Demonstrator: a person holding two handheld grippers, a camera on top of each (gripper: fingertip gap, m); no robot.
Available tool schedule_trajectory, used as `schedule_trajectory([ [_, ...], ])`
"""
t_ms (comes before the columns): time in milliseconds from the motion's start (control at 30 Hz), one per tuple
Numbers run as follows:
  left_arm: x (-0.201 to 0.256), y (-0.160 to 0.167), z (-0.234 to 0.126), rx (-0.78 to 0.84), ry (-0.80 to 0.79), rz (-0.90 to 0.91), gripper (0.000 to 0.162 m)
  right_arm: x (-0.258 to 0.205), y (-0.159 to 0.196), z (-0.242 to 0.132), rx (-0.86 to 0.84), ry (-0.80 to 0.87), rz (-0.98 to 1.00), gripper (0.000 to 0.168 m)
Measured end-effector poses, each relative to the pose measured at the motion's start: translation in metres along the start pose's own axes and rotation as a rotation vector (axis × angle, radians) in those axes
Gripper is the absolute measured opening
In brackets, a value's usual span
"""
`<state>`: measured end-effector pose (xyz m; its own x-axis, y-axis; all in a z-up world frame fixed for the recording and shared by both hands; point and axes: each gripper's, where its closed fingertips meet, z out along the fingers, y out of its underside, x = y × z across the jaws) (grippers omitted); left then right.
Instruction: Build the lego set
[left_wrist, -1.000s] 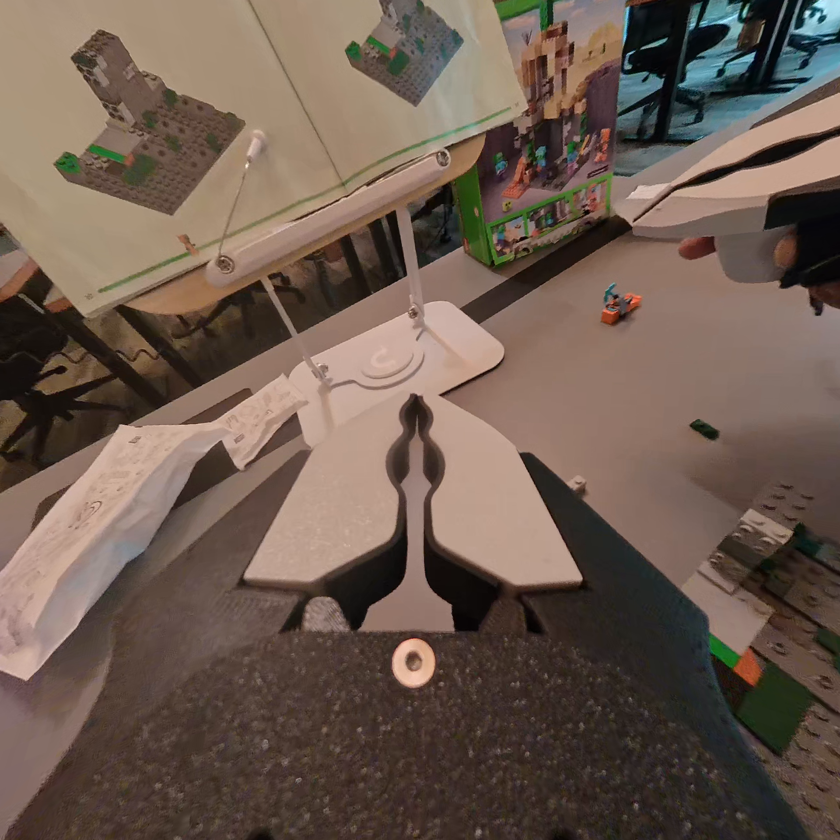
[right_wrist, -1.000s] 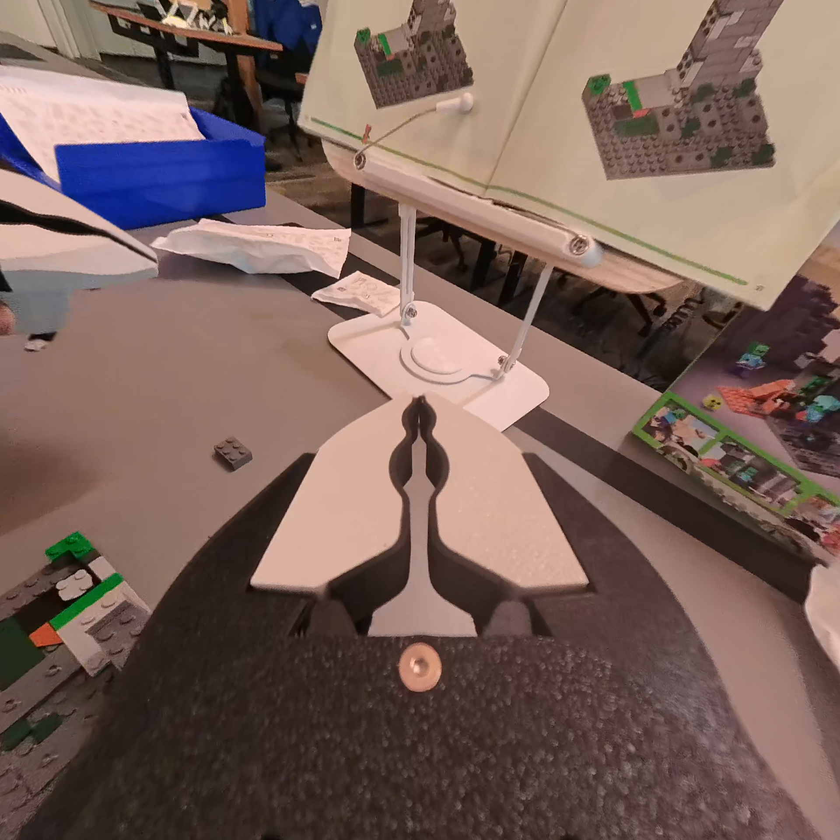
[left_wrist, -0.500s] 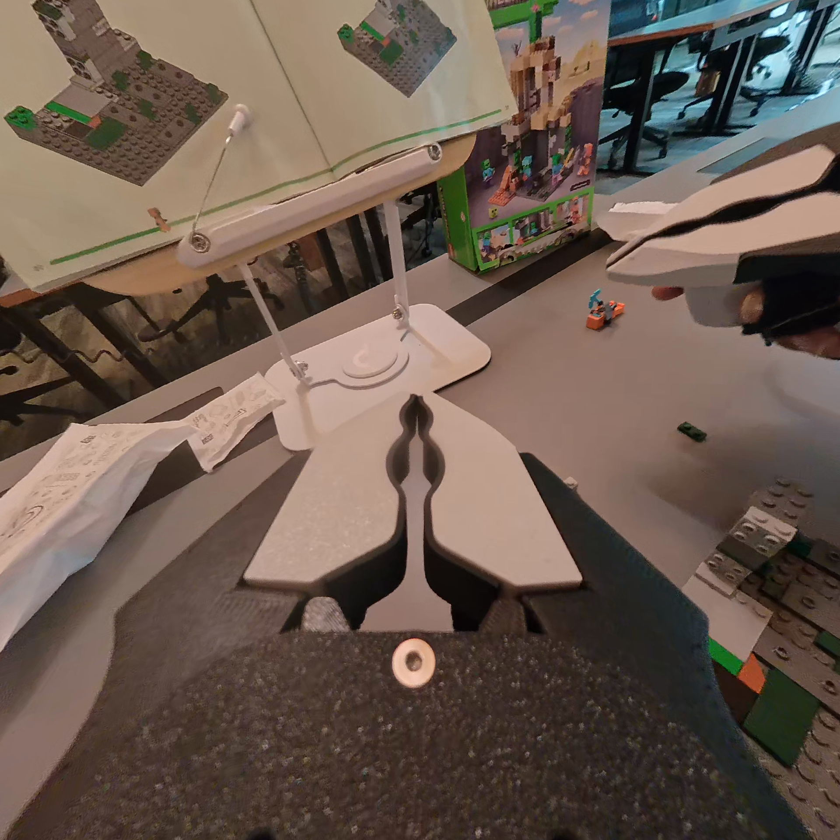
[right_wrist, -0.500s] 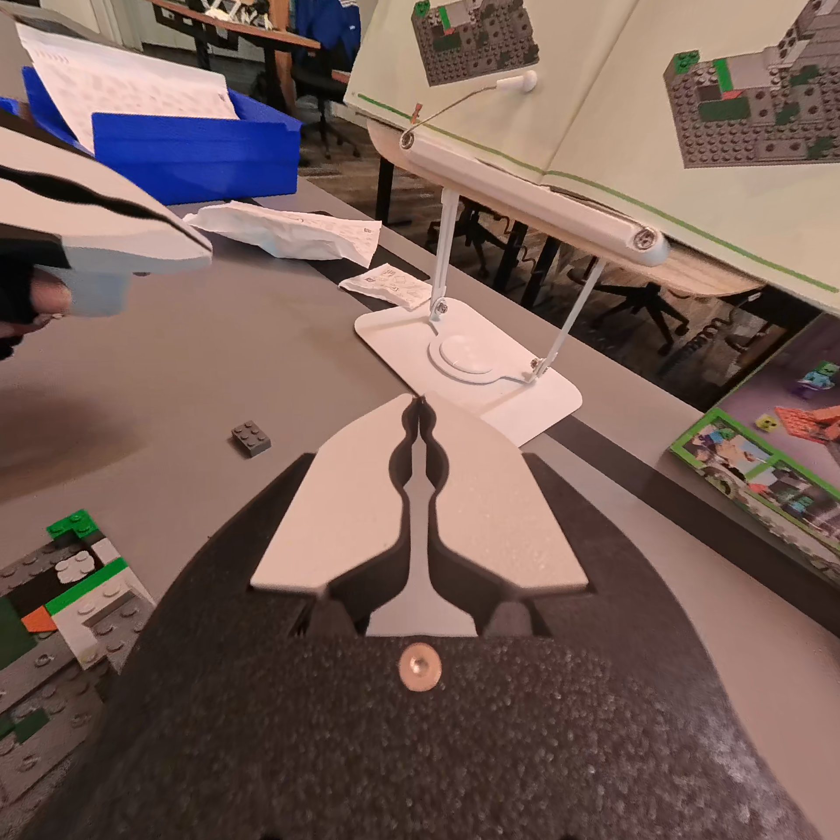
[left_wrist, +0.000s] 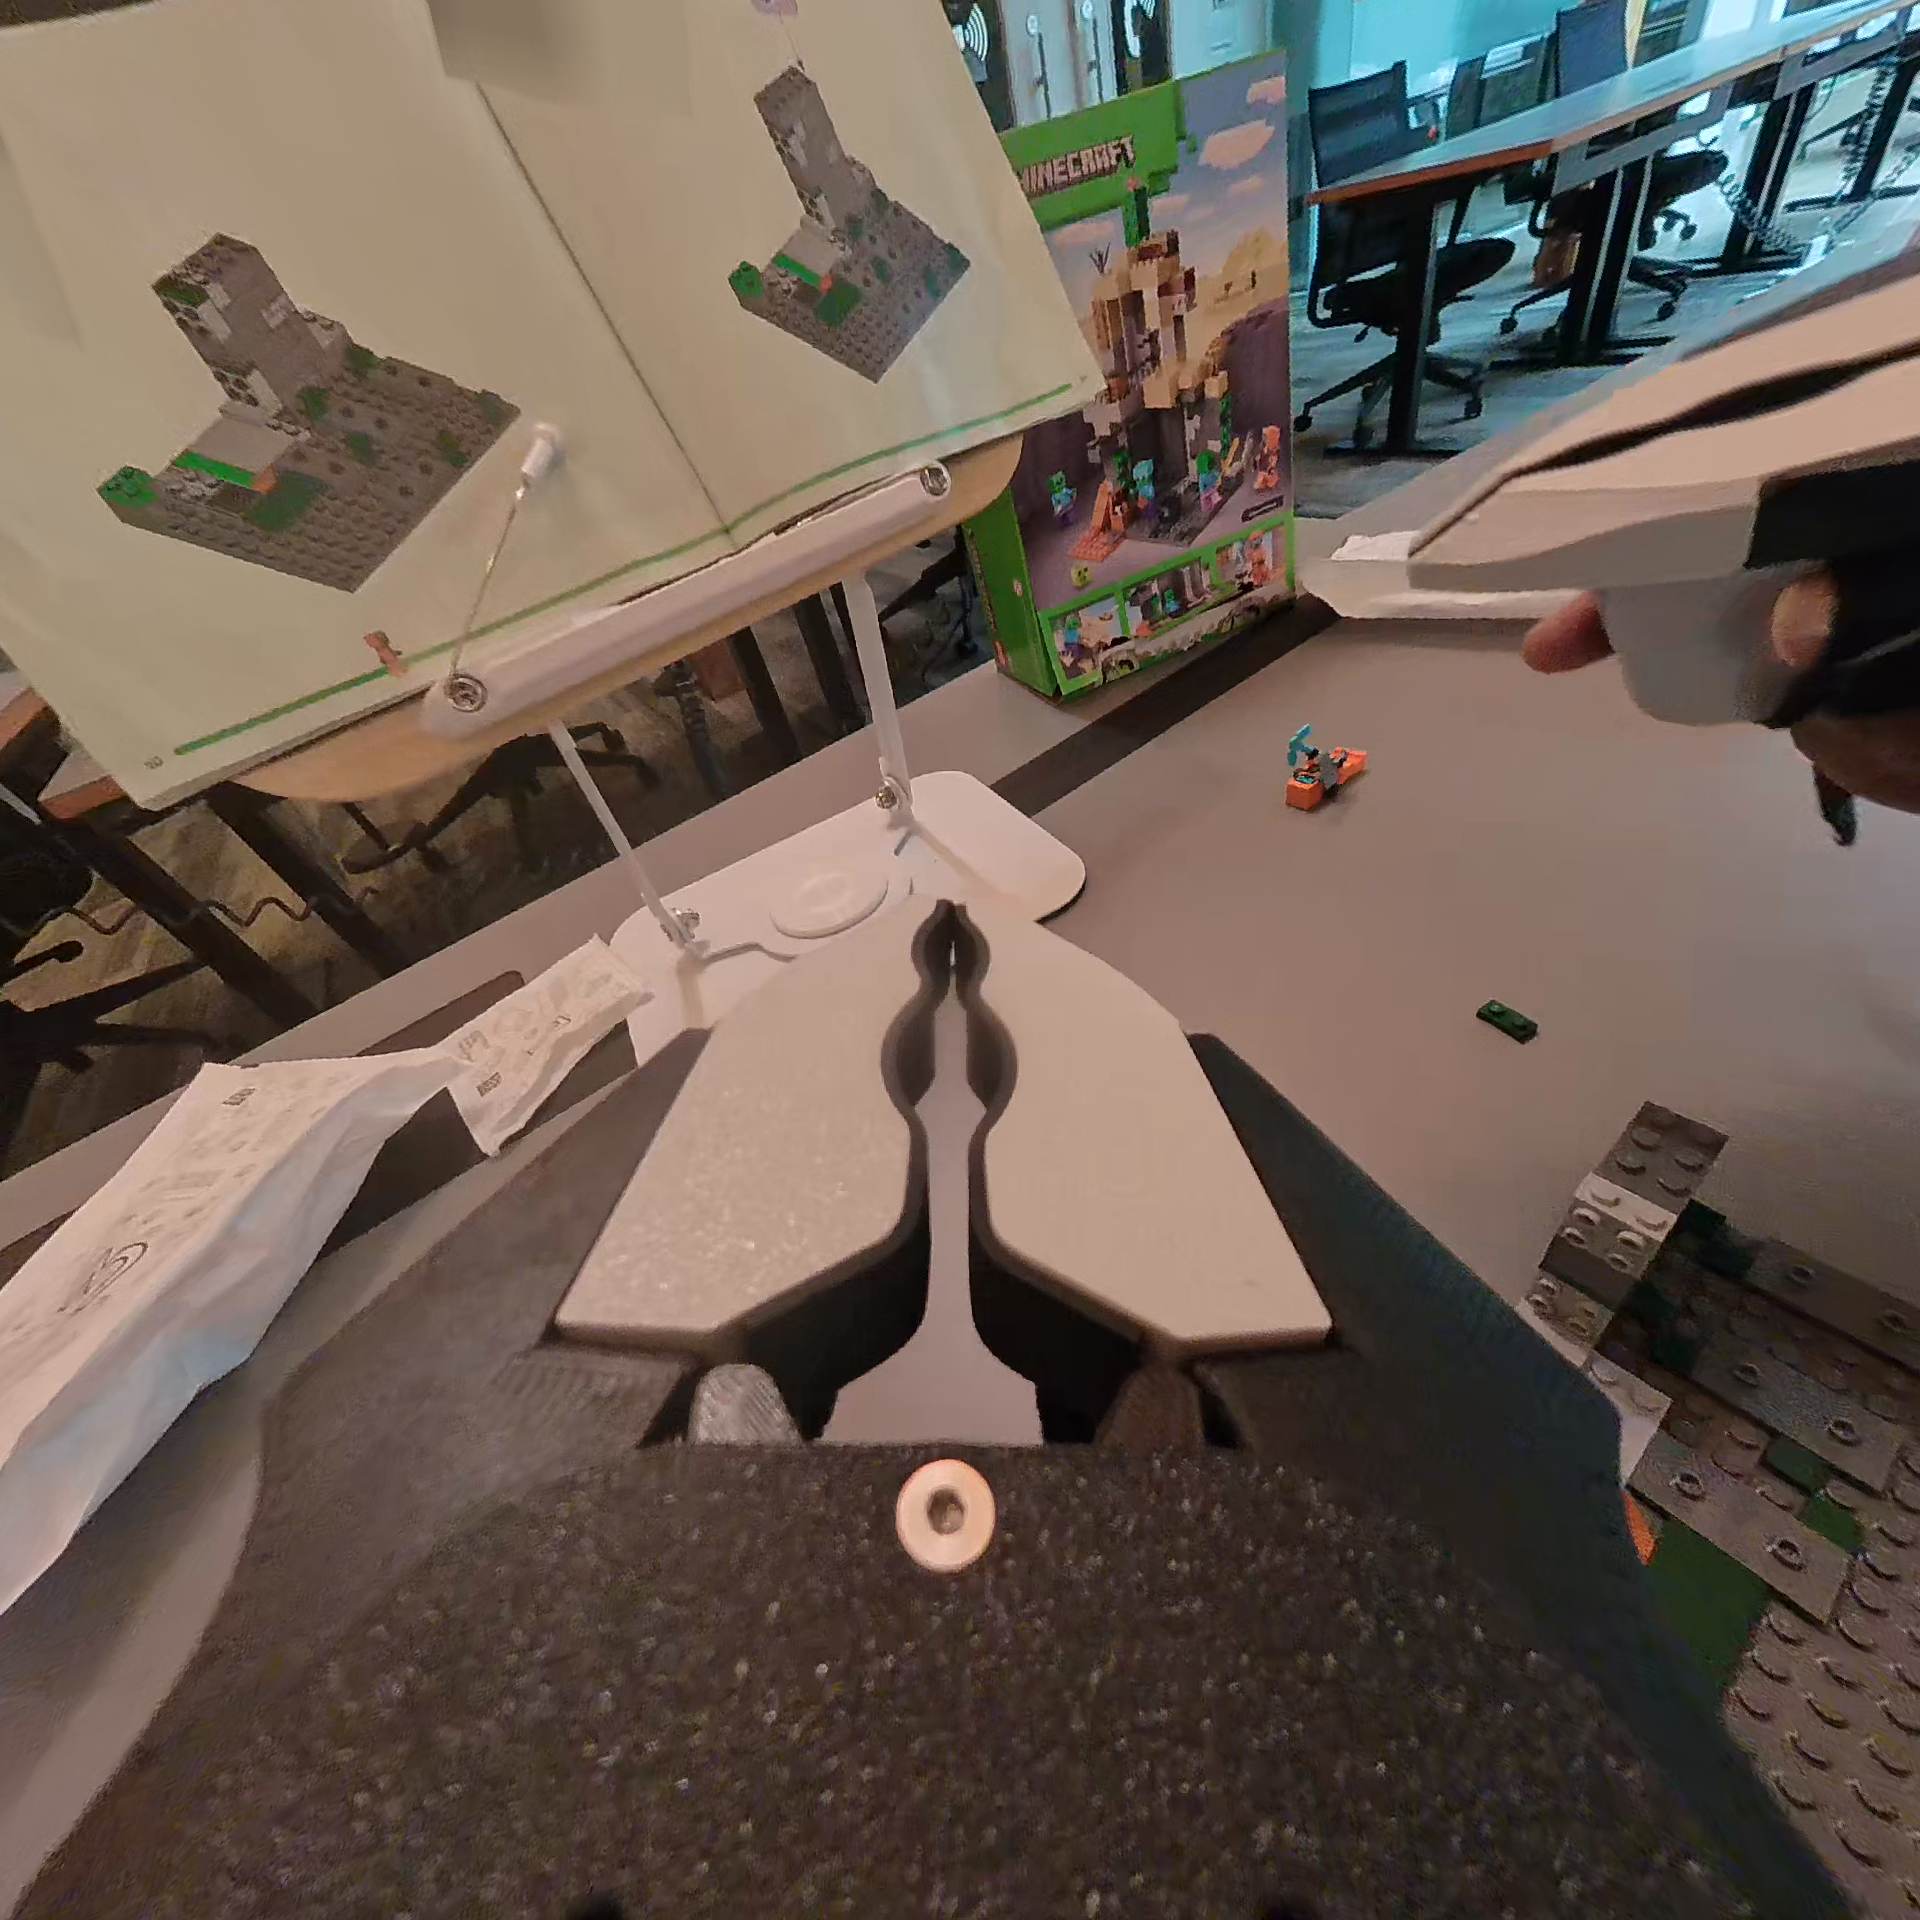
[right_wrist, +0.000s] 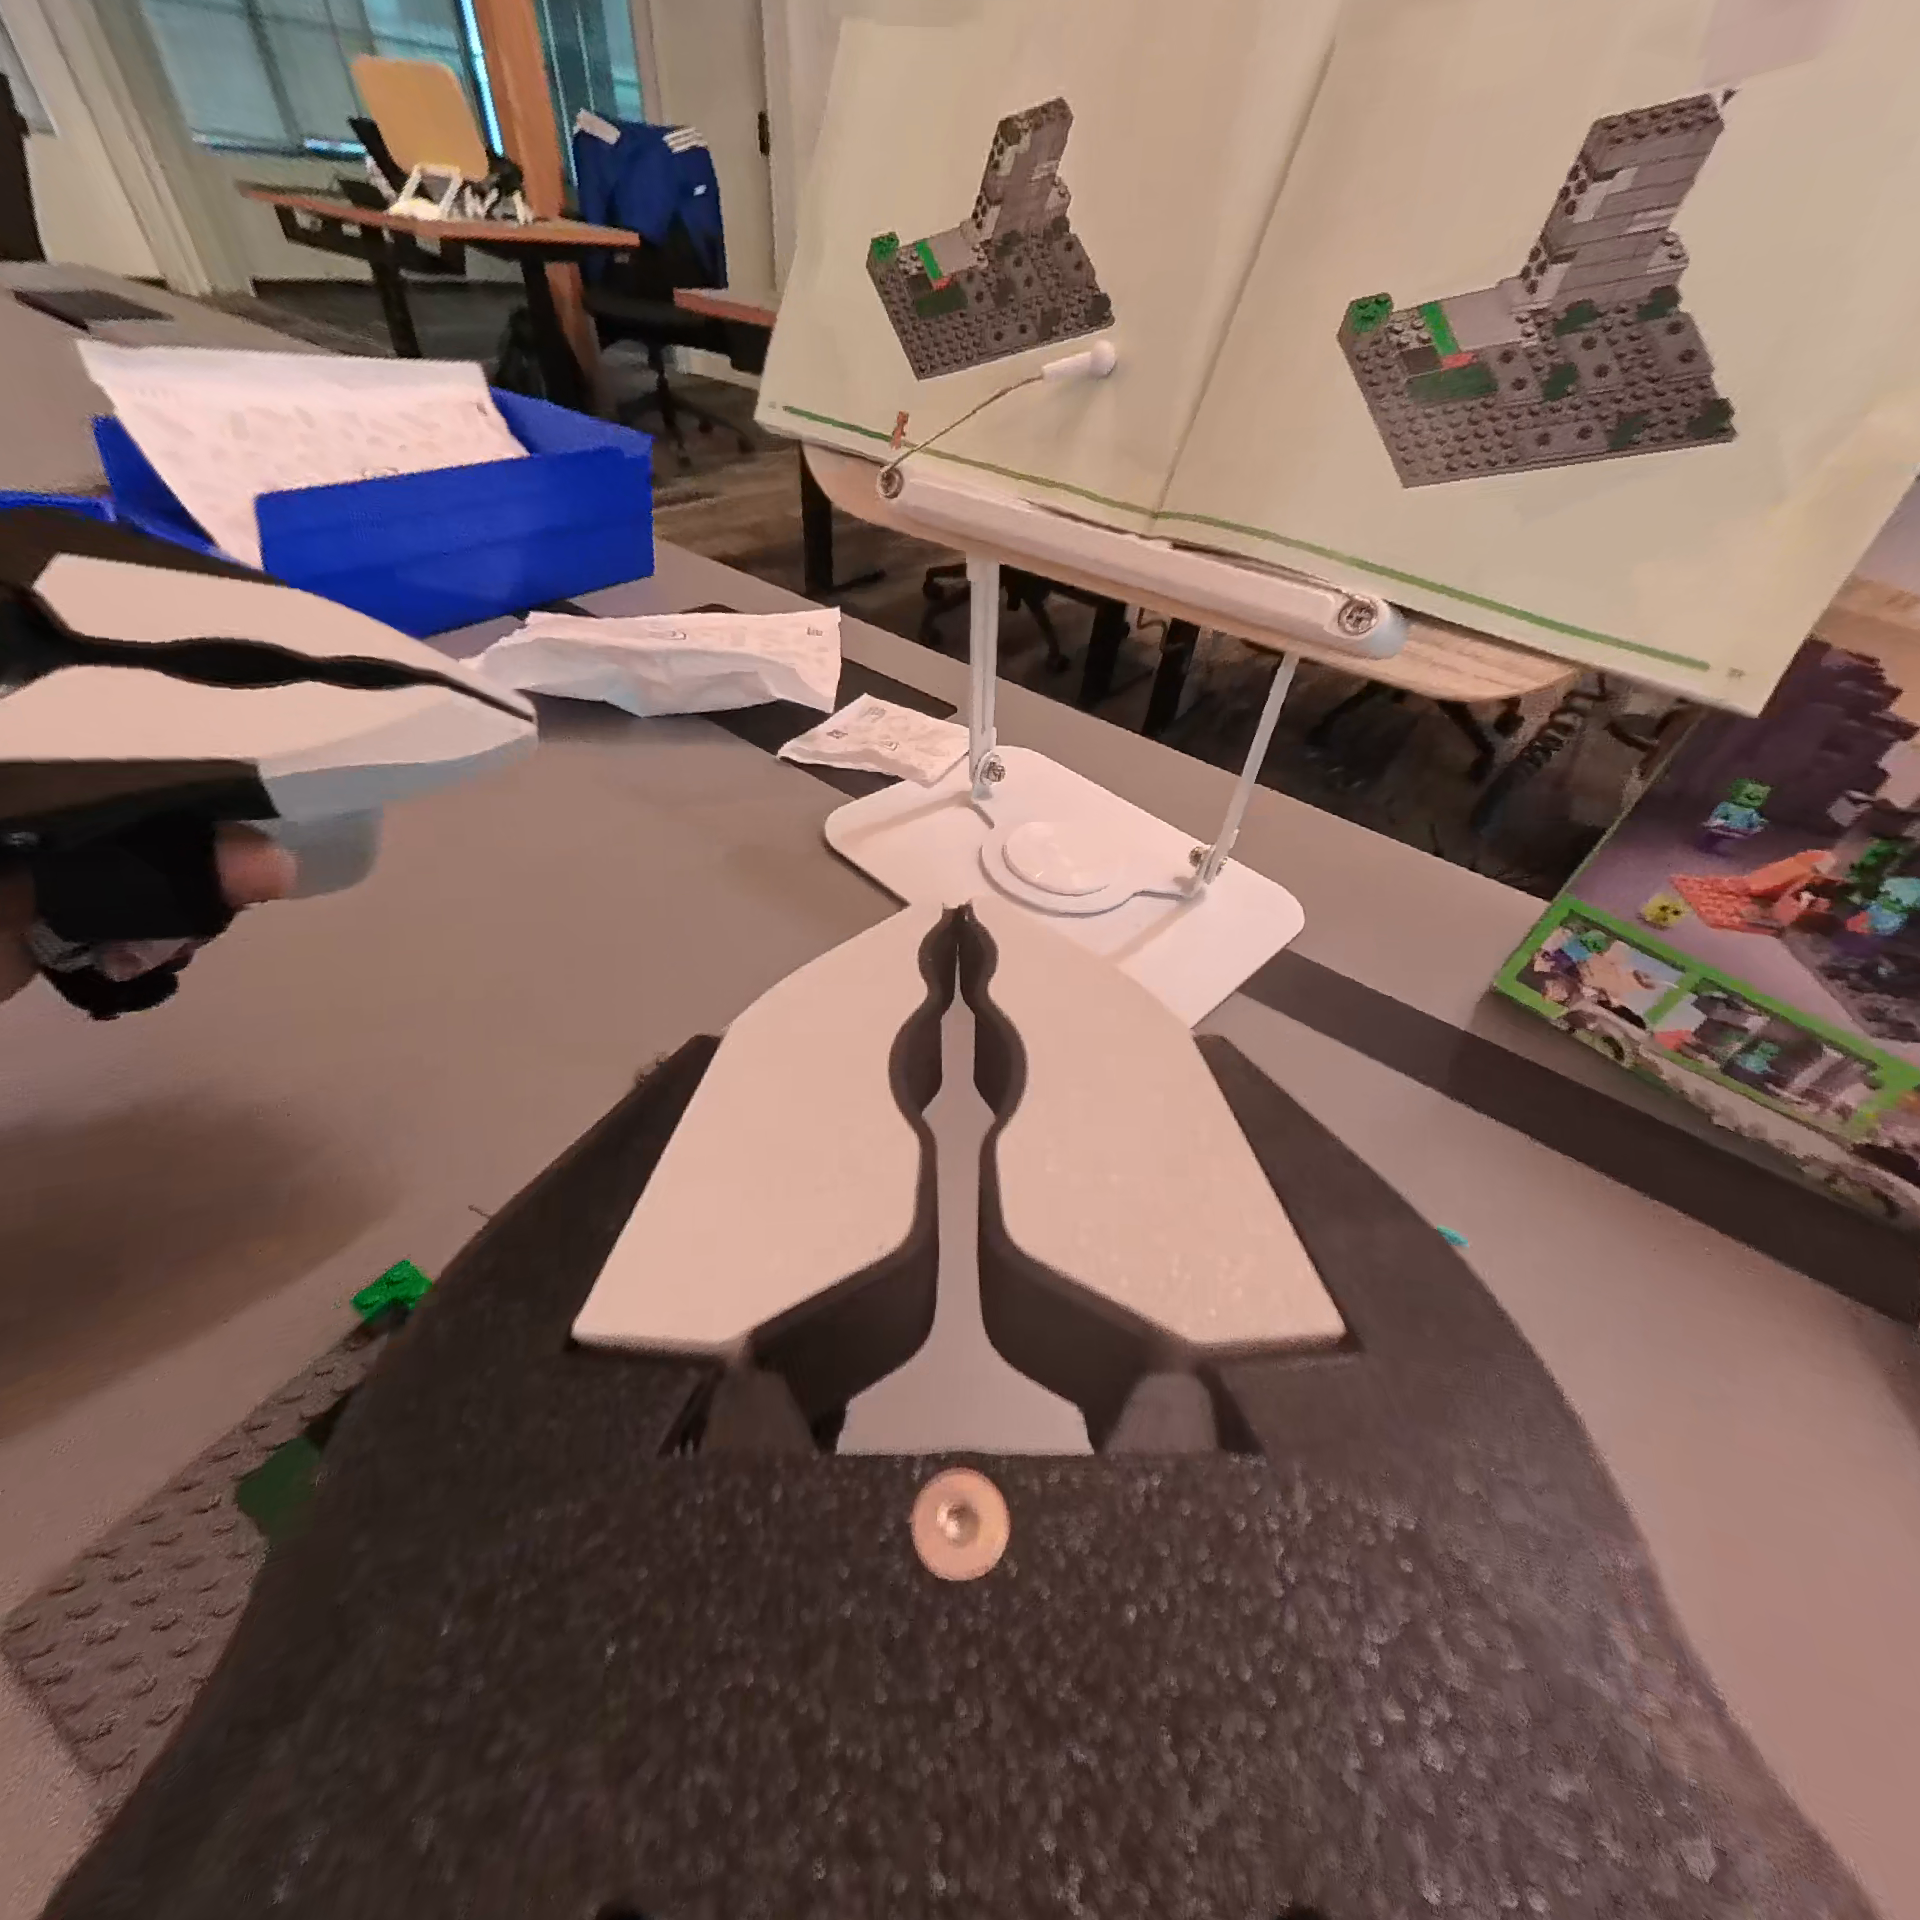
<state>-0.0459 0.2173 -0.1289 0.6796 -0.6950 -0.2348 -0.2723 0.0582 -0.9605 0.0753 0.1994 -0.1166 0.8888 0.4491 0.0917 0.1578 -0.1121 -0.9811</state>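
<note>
My left gripper (left_wrist: 951, 914) is shut and empty, held above the grey table and pointing at the white book stand (left_wrist: 935, 842). My right gripper (right_wrist: 958, 914) is also shut and empty, pointing at the same stand (right_wrist: 1143, 894). The partly built grey and green lego base (left_wrist: 1766, 1382) lies at the right edge of the left wrist view, and its corner (right_wrist: 156, 1590) shows at the lower left of the right wrist view. The open instruction booklet (left_wrist: 416, 312) rests on the stand. The right gripper shows far right in the left wrist view (left_wrist: 1455, 540); the left gripper shows far left in the right wrist view (right_wrist: 499, 717).
A small dark green plate (left_wrist: 1507, 1020) and an orange and teal figure (left_wrist: 1322, 774) lie loose on the table. The set's box (left_wrist: 1153, 416) stands behind the stand. White paper bags (left_wrist: 156, 1247) lie left. A blue bin (right_wrist: 416, 509) with paper stands at the back. Across from one pair of fingers to the other is roughly 12 centimeters. To the small dark green plate (left_wrist: 1507, 1020): right tips about 15 centimeters, left tips about 20 centimeters.
Both grippers have tilted up and shifted; the booklet fills more of both views. The right view moved over the lego base, hiding the loose dark grey brick seen earlier. Both stay shut.
</note>
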Motion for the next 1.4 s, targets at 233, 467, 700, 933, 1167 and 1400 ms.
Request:
schedule_trajectory([
  [233, 0.005, 0.006, -0.01, -0.052, 0.023, -0.034, 0.006, -0.018, 0.012, -0.018, -0.04, -0.053, -0.043, 0.008],
  [467, 0.02, 0.045, -0.032, -0.153, 0.087, -0.123, 0.007, -0.028, 0.043, -0.043, -0.111, -0.158, -0.038, 0.008],
  [700, 0.029, 0.061, -0.041, -0.16, 0.096, -0.154, 0.006, -0.03, 0.049, -0.046, -0.06, -0.158, -0.099, 0.002],
  [933, 0.025, 0.054, -0.045, -0.132, 0.054, -0.072, 0.0, -0.014, 0.059, -0.04, -0.052, -0.1, -0.088, 0.0],
  [1167, 0.024, 0.057, -0.042, -0.128, 0.016, 0.0, 0.0, -0.015, 0.056, -0.04, -0.033, -0.079, -0.085, 0.0],
  [1400, 0.02, 0.059, -0.04, -0.123, -0.002, 0.014, 0.0, -0.016, 0.055, -0.038, -0.02, -0.067, -0.1, 0.0],
])
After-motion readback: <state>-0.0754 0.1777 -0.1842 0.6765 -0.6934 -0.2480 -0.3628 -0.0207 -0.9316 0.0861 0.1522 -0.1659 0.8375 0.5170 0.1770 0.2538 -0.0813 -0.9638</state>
